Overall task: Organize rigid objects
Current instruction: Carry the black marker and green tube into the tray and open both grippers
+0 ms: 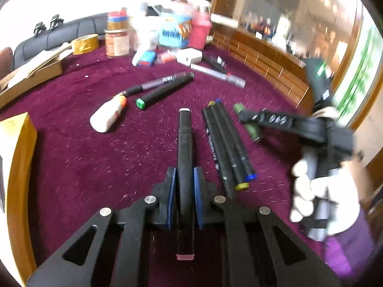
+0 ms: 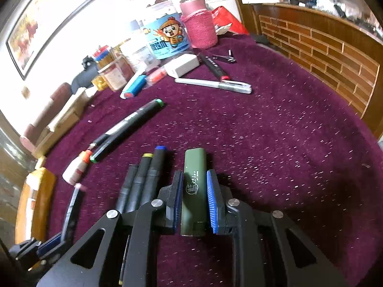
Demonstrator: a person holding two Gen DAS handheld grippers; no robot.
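Observation:
My left gripper [image 1: 184, 179] is shut on a black marker [image 1: 184, 148] with a white far cap and a pink near cap, held just above the purple tablecloth [image 1: 83, 167]. To its right lie three black markers [image 1: 227, 148] side by side, with yellow and blue caps; they also show in the right wrist view [image 2: 141, 181]. My right gripper [image 2: 194, 191] is shut on a dark green lighter-like stick [image 2: 194, 191], close to the right of that row. In the left wrist view the right gripper [image 1: 249, 117] reaches in from the right.
Farther back lie a green-capped marker [image 2: 129, 126], a thin pen beside it, a small white bottle [image 2: 76, 167], a silver pen [image 2: 215, 85], a white charger [image 2: 182, 65], nail clippers and jars [image 2: 165, 38]. A yellow box [image 1: 14, 157] stands left. Wooden cabinet [image 2: 323, 55] at right.

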